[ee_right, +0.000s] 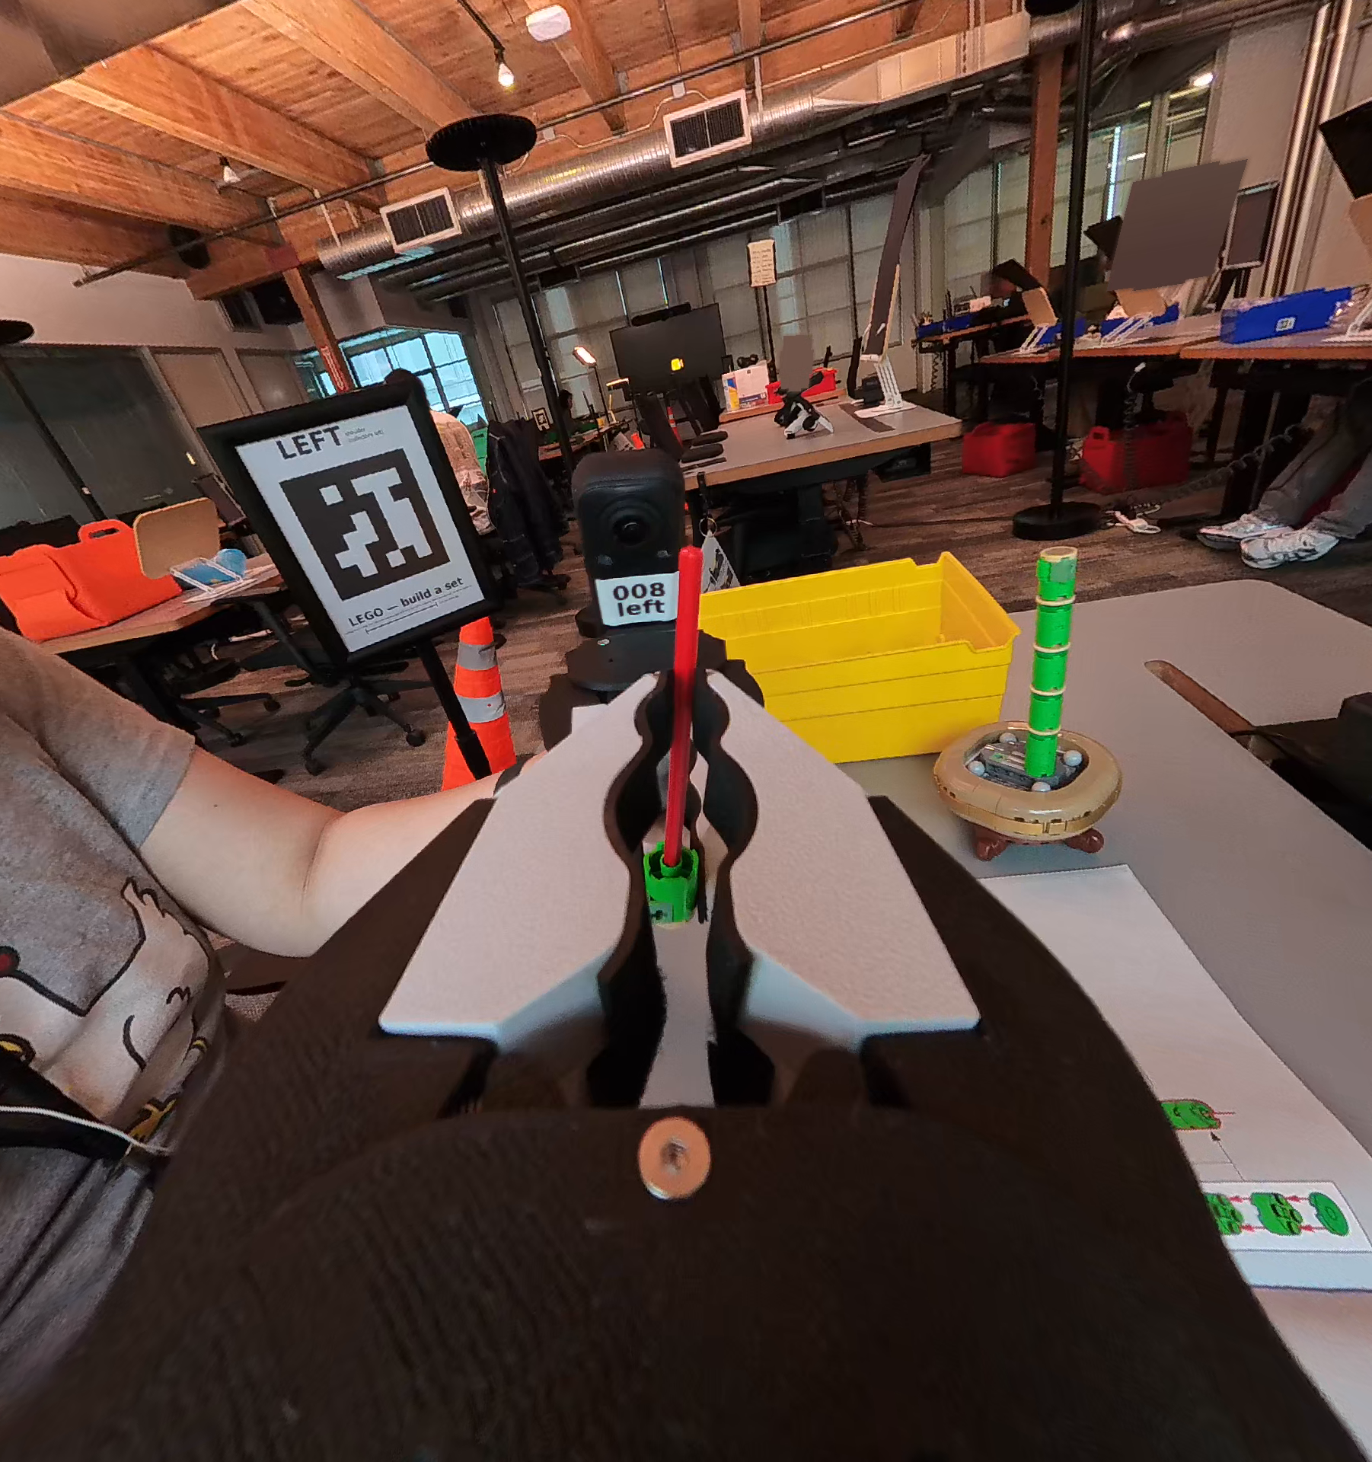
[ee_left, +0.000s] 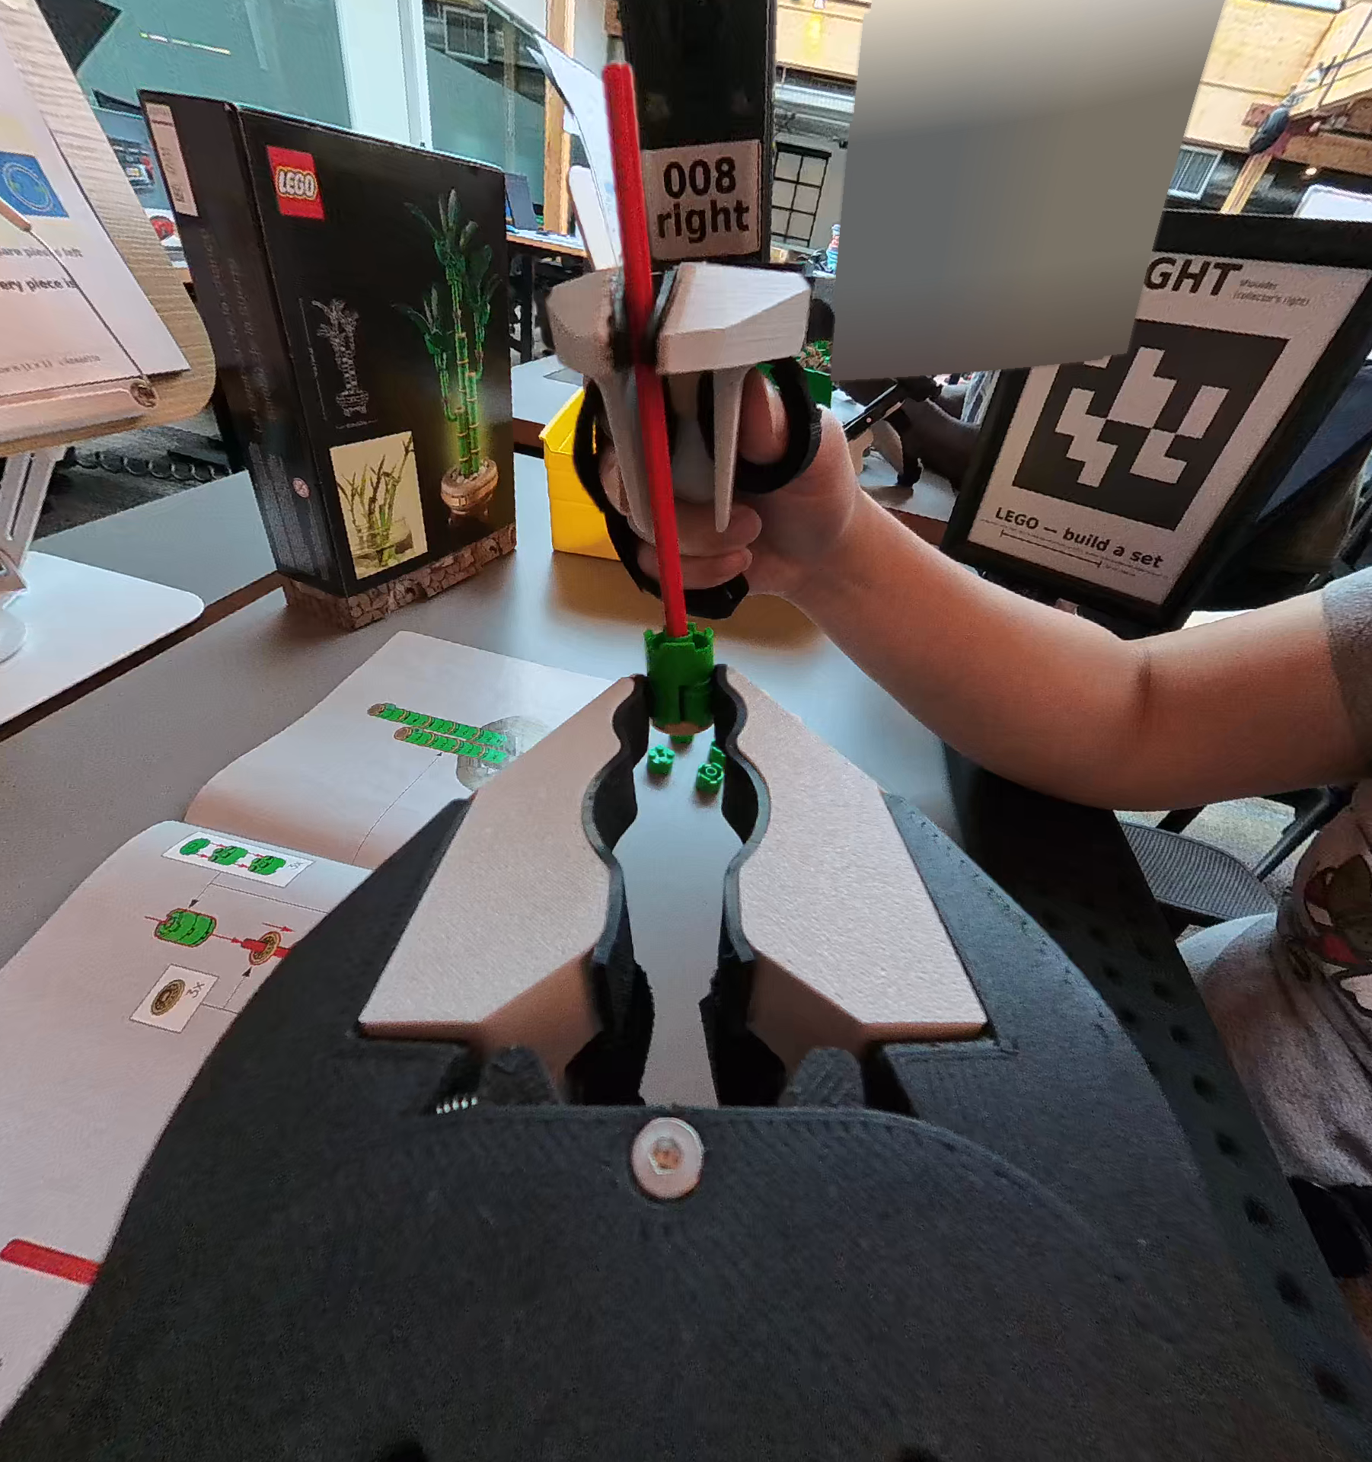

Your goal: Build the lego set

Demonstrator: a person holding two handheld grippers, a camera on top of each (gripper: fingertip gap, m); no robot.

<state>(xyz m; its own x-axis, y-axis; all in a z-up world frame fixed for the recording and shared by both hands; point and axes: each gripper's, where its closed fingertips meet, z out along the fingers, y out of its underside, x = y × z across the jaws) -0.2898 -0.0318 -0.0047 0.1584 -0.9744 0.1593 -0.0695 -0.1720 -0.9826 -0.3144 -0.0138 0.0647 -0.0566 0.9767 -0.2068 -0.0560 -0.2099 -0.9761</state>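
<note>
Grey table under an open workshop: behind my grippers sits a yellow bin, its inside hidden. Beside it a tan pot holds an upright green stalk. My left gripper pinches a green piece; my right gripper clamps the red rod standing upright in it, long axis near vertical. Three small green bits lie on the table below.

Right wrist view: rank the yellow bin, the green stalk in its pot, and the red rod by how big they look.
1. Yellow bin, largest.
2. Green stalk in its pot, taller than the bin but narrower.
3. Red rod, thinnest. It sits nearest the camera, so its length against the stalk is unsure.
</note>
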